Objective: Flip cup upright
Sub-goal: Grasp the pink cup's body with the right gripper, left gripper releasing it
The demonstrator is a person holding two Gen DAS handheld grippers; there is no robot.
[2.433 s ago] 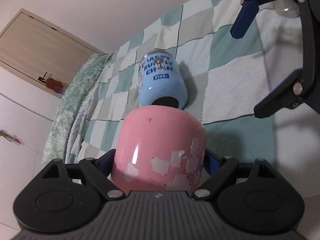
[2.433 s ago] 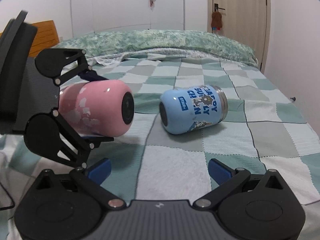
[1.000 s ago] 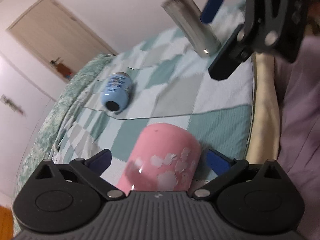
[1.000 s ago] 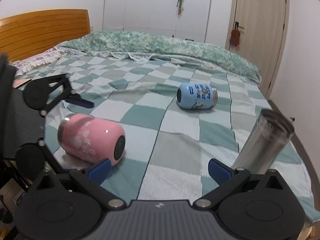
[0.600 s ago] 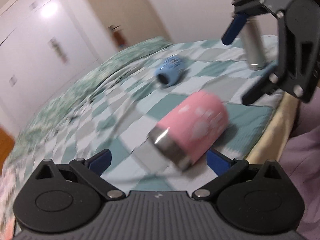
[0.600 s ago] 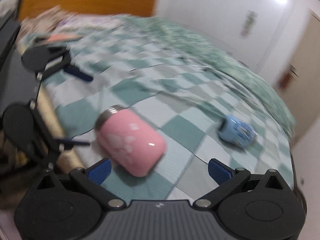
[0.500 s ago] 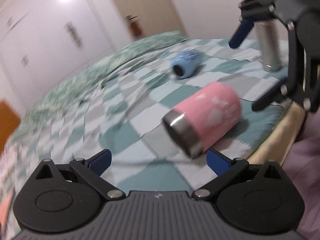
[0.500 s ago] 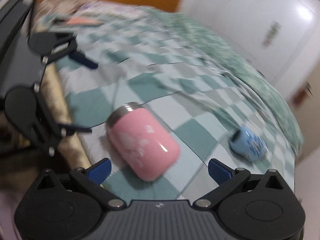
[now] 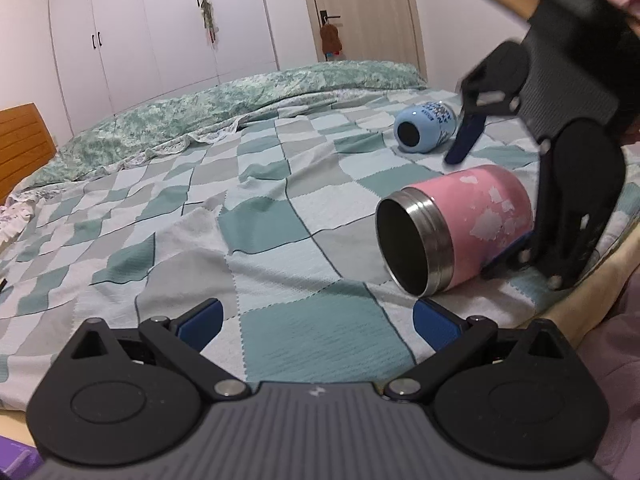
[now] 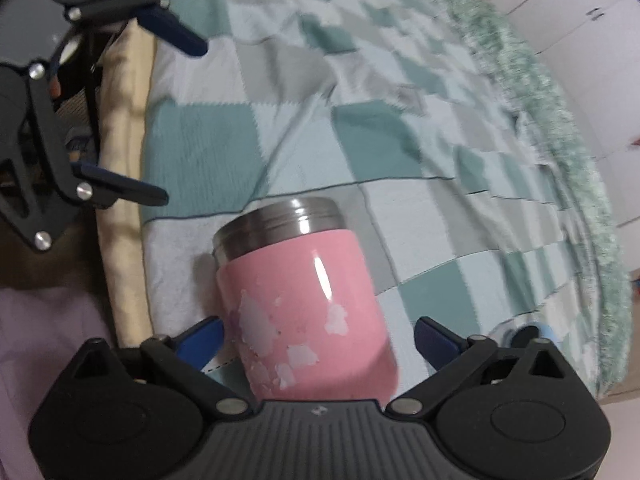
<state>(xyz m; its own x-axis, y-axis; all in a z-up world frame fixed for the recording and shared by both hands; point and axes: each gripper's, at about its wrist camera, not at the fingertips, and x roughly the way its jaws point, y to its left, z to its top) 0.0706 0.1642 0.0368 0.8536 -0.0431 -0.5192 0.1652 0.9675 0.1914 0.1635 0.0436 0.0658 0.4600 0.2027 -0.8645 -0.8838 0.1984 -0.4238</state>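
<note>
A pink cup with a steel rim lies on its side on the checked bedspread, its open mouth towards my left gripper. My left gripper is open and empty, a short way in front of the mouth. My right gripper is open and straddles the cup's closed end, one finger on each side; I cannot tell if they touch. It shows in the left wrist view reaching over the cup from the right. My left gripper shows at the upper left of the right wrist view.
A light blue cup lies on its side farther back on the bed. The bed's edge runs close beside the pink cup. A green quilt is bunched along the far side. Wardrobe doors stand behind.
My left gripper let go of the pink cup and swung round to face its open mouth. My right gripper moved in from a distance and now straddles the cup's base.
</note>
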